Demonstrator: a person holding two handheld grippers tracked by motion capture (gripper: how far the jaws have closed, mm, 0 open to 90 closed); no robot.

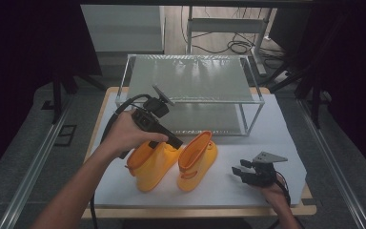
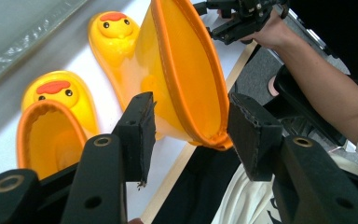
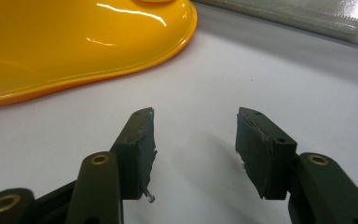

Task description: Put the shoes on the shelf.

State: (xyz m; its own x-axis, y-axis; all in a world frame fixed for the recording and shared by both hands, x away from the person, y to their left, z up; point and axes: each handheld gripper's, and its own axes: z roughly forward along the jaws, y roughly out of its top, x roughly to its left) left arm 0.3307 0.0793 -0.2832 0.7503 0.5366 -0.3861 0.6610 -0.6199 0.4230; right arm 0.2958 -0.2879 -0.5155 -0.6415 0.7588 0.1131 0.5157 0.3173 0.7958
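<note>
I am working on a pair of yellow rubber boots with duck faces on the toes, standing side by side in the lower middle of the high view on the white table. Behind them, in the upper middle, stands a two-level glass shelf.

My left gripper hangs over the top of the left boot, its jaws spread wide and holding nothing. In the left gripper view the near edge of a boot's orange rim sits between the two pads without either pad pressing on it, and the other boot shows at the lower left of that frame. Which boot's rim that is I cannot tell for sure. The right boot stands just beside the left one, touching or nearly so.

My right gripper rests low at the lower right of the high view, jaws also spread and empty, well clear of the right boot; in the right gripper view the boot's glossy toe lies at the upper left.

I judge this to be the reach, just short of the grasp. Next I should settle the pads on either side of the rim wall and squeeze firmly, since the soft rubber may fold or slip.
</note>
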